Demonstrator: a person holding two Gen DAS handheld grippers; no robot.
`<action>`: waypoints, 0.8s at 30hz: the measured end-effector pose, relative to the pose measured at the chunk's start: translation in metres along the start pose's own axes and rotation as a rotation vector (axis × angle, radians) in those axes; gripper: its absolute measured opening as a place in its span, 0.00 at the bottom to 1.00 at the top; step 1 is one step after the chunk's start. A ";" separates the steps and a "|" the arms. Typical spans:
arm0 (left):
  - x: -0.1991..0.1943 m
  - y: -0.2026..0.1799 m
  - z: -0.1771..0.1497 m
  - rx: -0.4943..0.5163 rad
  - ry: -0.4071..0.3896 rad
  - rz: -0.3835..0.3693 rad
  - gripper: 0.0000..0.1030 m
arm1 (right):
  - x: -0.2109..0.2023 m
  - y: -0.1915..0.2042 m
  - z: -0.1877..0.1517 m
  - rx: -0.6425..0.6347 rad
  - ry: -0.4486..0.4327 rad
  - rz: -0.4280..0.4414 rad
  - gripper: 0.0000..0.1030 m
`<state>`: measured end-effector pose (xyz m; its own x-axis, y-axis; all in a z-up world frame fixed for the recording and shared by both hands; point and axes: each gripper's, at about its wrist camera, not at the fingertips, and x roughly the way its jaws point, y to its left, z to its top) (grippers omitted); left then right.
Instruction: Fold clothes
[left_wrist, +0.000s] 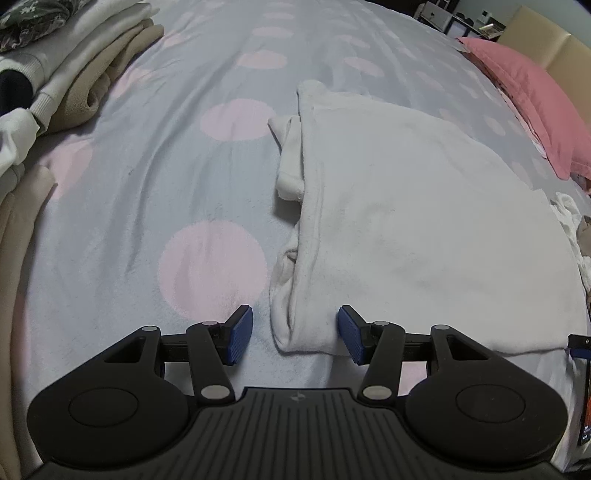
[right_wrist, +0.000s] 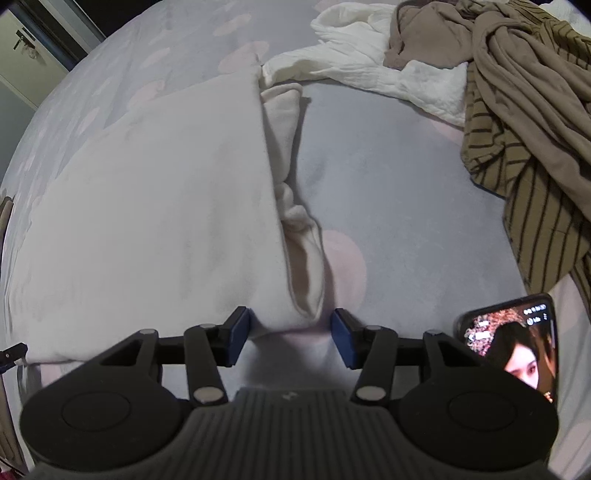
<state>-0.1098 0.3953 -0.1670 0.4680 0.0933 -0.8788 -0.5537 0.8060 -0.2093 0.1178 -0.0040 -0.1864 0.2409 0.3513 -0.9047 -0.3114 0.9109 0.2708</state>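
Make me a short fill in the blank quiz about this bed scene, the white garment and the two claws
1. Both the left claw and the right claw are ____, with nothing gripped.
2. The white garment lies on a grey bedspread printed with ____ dots.
3. Near the right claw, a ____ shows a woman's face on its screen.
4. The pillow at the head of the bed is ____.

Missing words: open; pink; phone; pink
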 end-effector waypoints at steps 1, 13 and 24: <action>0.001 -0.002 -0.001 0.001 -0.002 0.007 0.48 | 0.001 0.002 0.000 -0.006 -0.003 -0.003 0.54; -0.014 -0.019 0.010 0.017 -0.017 -0.018 0.09 | -0.022 0.015 0.012 -0.007 -0.085 0.086 0.11; -0.087 -0.025 0.023 0.034 -0.030 -0.047 0.07 | -0.094 0.016 0.009 -0.051 -0.105 0.161 0.10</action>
<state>-0.1207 0.3806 -0.0752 0.5137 0.0719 -0.8549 -0.5072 0.8292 -0.2350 0.0982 -0.0203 -0.0944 0.2780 0.5147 -0.8111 -0.3988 0.8300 0.3900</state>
